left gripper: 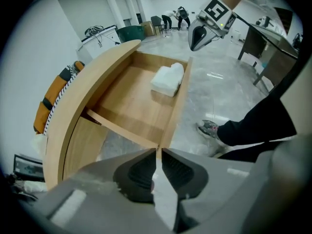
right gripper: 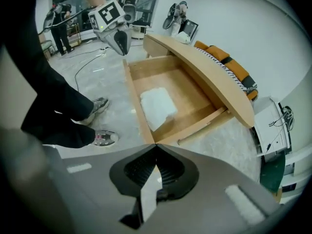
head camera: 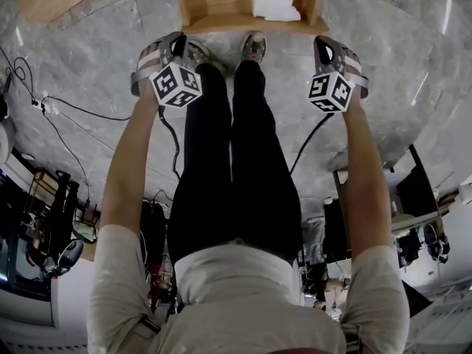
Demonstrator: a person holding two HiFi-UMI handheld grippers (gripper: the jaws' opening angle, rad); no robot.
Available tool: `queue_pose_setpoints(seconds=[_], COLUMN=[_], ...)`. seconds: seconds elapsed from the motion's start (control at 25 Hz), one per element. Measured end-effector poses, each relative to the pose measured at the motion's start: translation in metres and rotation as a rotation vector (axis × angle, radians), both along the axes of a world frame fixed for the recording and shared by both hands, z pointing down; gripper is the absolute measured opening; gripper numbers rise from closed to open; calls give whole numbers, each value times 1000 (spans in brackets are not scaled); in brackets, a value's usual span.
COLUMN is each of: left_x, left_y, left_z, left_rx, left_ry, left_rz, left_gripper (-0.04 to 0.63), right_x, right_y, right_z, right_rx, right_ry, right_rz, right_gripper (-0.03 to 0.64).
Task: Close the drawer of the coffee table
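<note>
The coffee table's drawer [head camera: 214, 9] stands pulled out at the top of the head view, with a folded white cloth [head camera: 274, 2] lying in it. My left gripper [head camera: 179, 44] and right gripper [head camera: 322, 48] hang just short of its front edge, one at each side, pointing steeply down. In the left gripper view the jaws [left gripper: 158, 151] show a thin slit with nothing in it, over the drawer's [left gripper: 141, 106] near corner. In the right gripper view the jaws [right gripper: 156, 145] meet at the tips, empty, over the drawer's [right gripper: 190, 101] other front corner. The curved table top [left gripper: 92, 96] overhangs the drawer.
The person's black-trousered legs and shoes [head camera: 253, 46] stand between the grippers, close to the drawer front. Cables [head camera: 66, 109] trail over the grey marble floor at the left. An orange cushion [right gripper: 229, 65] sits behind the table, and desks [left gripper: 265, 38] stand further off.
</note>
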State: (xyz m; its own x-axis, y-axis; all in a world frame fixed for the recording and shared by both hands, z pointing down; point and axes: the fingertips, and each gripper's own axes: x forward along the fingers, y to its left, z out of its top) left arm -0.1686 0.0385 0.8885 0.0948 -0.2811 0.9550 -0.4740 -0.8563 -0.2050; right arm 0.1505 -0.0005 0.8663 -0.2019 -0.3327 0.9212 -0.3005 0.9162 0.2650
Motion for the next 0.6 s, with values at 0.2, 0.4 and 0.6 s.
queue_pose_setpoints(seconds=[0.2, 0.4, 0.6], left_x=[1, 2, -3], left_y=[4, 6, 1], left_z=[13, 25, 32], left_rx=[-34, -54, -45], left_ry=[-43, -78, -102], left_rz=[73, 105, 97], left_gripper=[109, 112, 112], right_x=[8, 16, 12], right_y=[0, -2, -3], right_z=[16, 30, 44], right_rx=[-30, -24, -22], right_ry=[56, 142, 178], right_rz=[-21, -80, -139], right_gripper=[109, 120, 115])
